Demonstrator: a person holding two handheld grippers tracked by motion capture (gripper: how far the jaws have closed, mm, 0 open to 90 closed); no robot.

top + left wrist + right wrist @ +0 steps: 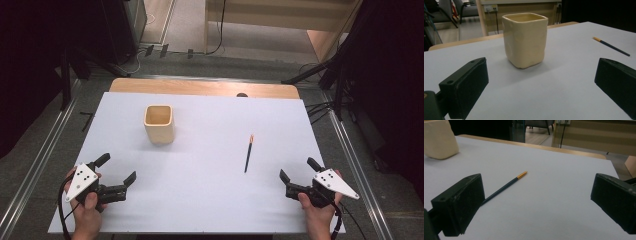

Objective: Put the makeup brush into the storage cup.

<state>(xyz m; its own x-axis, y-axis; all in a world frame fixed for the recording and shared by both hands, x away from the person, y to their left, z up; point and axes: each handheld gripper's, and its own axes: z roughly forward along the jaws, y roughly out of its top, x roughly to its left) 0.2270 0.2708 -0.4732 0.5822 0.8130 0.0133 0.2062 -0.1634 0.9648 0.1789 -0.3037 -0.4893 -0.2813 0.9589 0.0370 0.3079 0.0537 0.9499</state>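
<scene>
A cream square cup [159,123] stands upright on the white table sheet [200,165], left of centre. A dark pencil with an orange end [248,153] lies flat on the sheet, right of centre. My left gripper [118,175] rests low at the front left, open and holding nothing; straight ahead of its jaws stands the cup [525,38], with the pencil [611,46] off to the right. At the front right my right gripper [298,174] is open too, and the pencil [505,187] runs behind its left jaw. The cup [439,139] sits at the far left.
A wooden table edge [200,87] shows beyond the white sheet. Metal rails [45,150] run along both sides on the floor. Cables and dark stands crowd the floor at the back and right.
</scene>
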